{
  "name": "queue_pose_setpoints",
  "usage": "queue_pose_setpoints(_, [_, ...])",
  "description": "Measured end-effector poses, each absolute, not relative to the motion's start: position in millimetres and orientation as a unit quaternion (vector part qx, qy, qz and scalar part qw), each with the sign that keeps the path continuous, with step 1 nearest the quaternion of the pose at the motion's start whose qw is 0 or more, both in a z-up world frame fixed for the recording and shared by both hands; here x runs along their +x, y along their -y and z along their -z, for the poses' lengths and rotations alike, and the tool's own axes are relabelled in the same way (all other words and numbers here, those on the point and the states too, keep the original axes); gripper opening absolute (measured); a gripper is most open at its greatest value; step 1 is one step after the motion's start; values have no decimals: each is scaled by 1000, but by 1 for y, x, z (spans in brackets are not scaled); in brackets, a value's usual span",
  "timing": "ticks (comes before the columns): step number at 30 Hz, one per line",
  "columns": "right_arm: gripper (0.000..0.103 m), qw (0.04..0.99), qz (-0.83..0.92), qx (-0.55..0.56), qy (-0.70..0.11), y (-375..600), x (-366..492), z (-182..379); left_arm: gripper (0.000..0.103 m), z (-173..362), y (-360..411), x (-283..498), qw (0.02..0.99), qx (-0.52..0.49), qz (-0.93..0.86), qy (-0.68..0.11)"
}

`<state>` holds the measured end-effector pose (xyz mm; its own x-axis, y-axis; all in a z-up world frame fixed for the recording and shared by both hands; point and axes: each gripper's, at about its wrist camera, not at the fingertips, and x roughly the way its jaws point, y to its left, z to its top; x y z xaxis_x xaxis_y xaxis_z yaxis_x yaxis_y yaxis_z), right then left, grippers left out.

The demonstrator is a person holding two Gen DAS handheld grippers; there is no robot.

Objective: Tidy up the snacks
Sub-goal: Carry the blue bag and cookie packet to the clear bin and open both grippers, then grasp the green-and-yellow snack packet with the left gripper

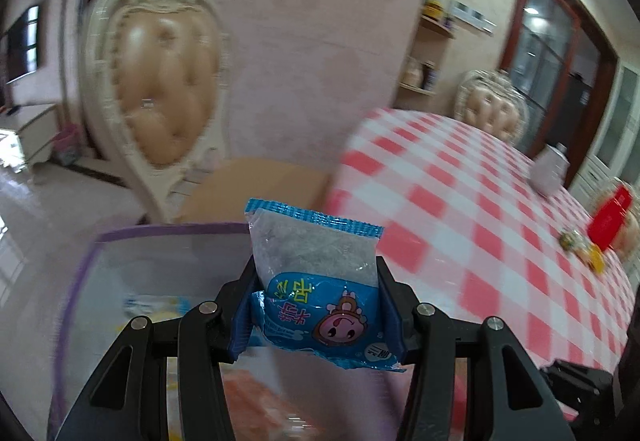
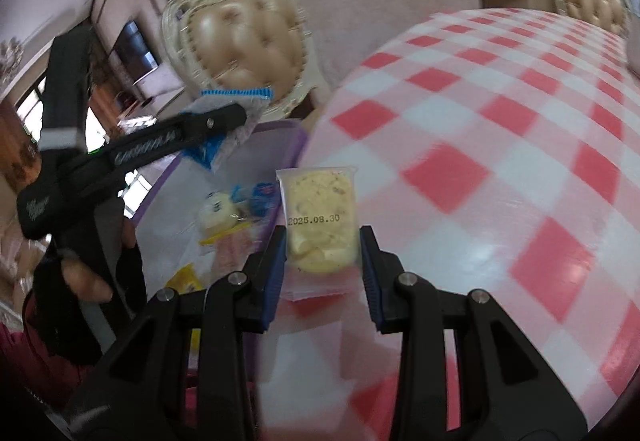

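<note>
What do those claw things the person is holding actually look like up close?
Each claw is matte black plastic: two pairs of angular link arms with triangular cut-outs, joined by round silver pivot bolts. The left claw and right claw both end in ribbed dark blue pads. From the right wrist view, the left claw's side bears blurred white lettering, and bare fingers grip its handle.

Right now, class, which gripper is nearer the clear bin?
Left. The left gripper holds a blue packet above the bin; the right gripper holds a cookie packet beside the bin, over the table.
</note>
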<state>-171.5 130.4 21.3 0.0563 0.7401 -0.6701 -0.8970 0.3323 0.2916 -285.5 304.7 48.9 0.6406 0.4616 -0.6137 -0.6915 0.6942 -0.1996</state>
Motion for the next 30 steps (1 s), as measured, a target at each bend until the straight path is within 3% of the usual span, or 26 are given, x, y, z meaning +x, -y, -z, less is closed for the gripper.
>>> queue_pose_setpoints(7, [42,657,-642,-150,-365,-173,-231,-17,56,-54,-336,-328,846,-219,-416,-252])
queue_pose_setpoints(8, [42,644,-654,-156,-365,-176,-237,-17,59,-56,-339,-334,839,-220,-434,-244])
queue_pose_setpoints(10, [56,626,-668,-171,-364,-177,-246,-16,73,-65,-337,-339,829,-216,-465,-223])
queue_pose_setpoints(11, [58,629,-669,-171,-357,-173,-246,-18,82,-70,-333,-340,830,-212,-472,-211])
queue_pose_setpoints(14, [60,653,-654,-153,-350,-156,-223,-27,85,-84,-314,-324,851,-182,-454,-193])
queue_pose_setpoints(21, [63,748,-550,-77,-364,-63,-118,-36,85,-86,-252,-228,908,-152,-309,-240])
queue_pose_setpoints(30, [66,875,-301,-3,-379,106,15,-34,85,-57,-107,-29,930,-136,-68,-336])
